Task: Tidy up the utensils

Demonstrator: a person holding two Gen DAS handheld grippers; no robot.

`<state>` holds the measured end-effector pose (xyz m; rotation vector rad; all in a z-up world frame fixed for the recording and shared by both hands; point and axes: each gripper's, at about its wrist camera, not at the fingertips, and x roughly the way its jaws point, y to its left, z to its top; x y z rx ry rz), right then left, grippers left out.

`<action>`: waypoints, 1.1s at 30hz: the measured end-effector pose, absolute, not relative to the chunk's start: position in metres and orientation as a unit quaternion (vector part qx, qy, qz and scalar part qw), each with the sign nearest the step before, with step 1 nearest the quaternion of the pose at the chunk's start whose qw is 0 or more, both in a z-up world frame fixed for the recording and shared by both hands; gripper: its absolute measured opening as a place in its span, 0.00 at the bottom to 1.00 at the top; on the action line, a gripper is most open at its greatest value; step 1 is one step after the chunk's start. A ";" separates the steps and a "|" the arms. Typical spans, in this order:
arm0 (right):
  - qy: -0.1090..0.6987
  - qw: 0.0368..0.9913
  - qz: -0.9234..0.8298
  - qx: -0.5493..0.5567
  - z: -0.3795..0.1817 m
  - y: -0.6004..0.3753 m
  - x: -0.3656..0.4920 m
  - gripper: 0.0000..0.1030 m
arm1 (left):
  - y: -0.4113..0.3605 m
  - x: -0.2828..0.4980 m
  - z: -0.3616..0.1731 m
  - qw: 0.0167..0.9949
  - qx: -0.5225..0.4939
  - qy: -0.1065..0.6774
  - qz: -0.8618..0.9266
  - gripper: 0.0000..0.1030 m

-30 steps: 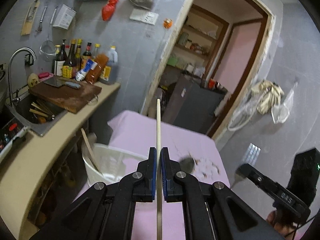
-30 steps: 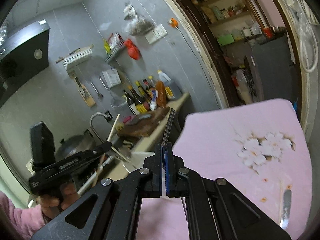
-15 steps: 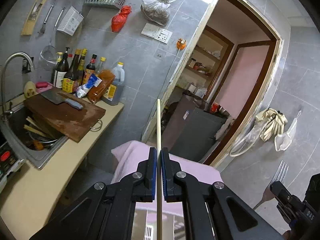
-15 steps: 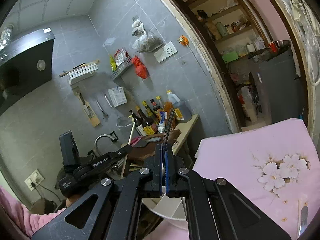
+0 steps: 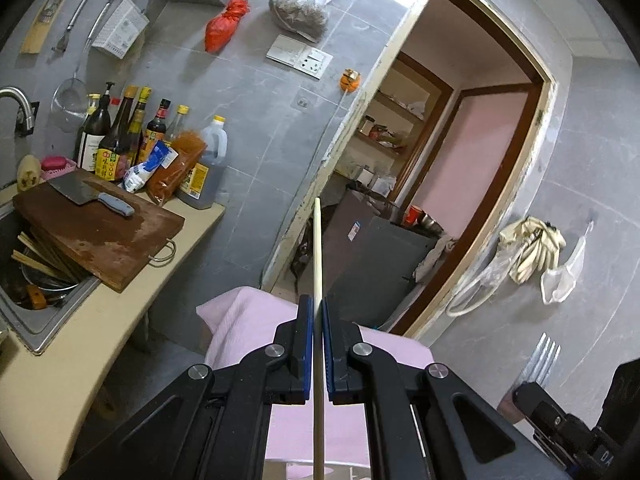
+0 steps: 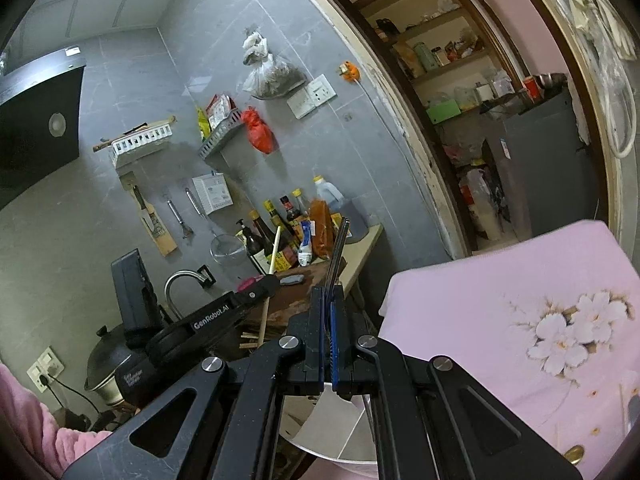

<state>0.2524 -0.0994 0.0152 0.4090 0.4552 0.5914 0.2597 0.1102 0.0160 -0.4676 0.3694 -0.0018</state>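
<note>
In the left wrist view my left gripper [image 5: 316, 300] is shut on a pale wooden chopstick [image 5: 318, 248] that runs straight up between the blue pads. My right gripper [image 5: 538, 398] shows at the lower right of that view, with silver fork tines [image 5: 544, 354] sticking up from it. In the right wrist view my right gripper [image 6: 329, 290] is shut on that fork [image 6: 337, 248], seen edge-on. To its left, my left gripper [image 6: 260, 288] carries the chopstick [image 6: 273, 248]. Both are held in the air near the pink-clothed table [image 6: 500, 280].
A white tub [image 6: 344, 412] sits under the right gripper by the table corner. On the counter are a chopping board [image 5: 100, 236] with a cleaver [image 5: 86, 194], several bottles [image 5: 120, 140] and a sink [image 5: 36, 292] holding chopsticks. A doorway [image 5: 460, 184] opens behind the table.
Both grippers have moved sideways with their utensils still clamped. The left view has swung off the tabletop and white tub toward the wall and doorway. In the right view the left gripper has come closer.
</note>
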 end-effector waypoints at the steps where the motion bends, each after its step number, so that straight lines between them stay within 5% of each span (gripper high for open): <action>1: 0.224 0.911 0.284 0.199 0.011 -0.098 0.253 0.02 | 0.109 0.259 0.014 0.957 -0.227 0.182 -0.003 0.05; 19: 0.219 0.917 0.270 0.196 -0.024 -0.090 0.246 0.02 | 0.111 0.255 -0.012 0.958 -0.210 0.195 -0.026 0.05; 33: 0.204 0.927 0.262 0.174 -0.035 -0.089 0.236 0.02 | 0.090 0.227 -0.018 0.979 -0.162 0.123 -0.021 0.05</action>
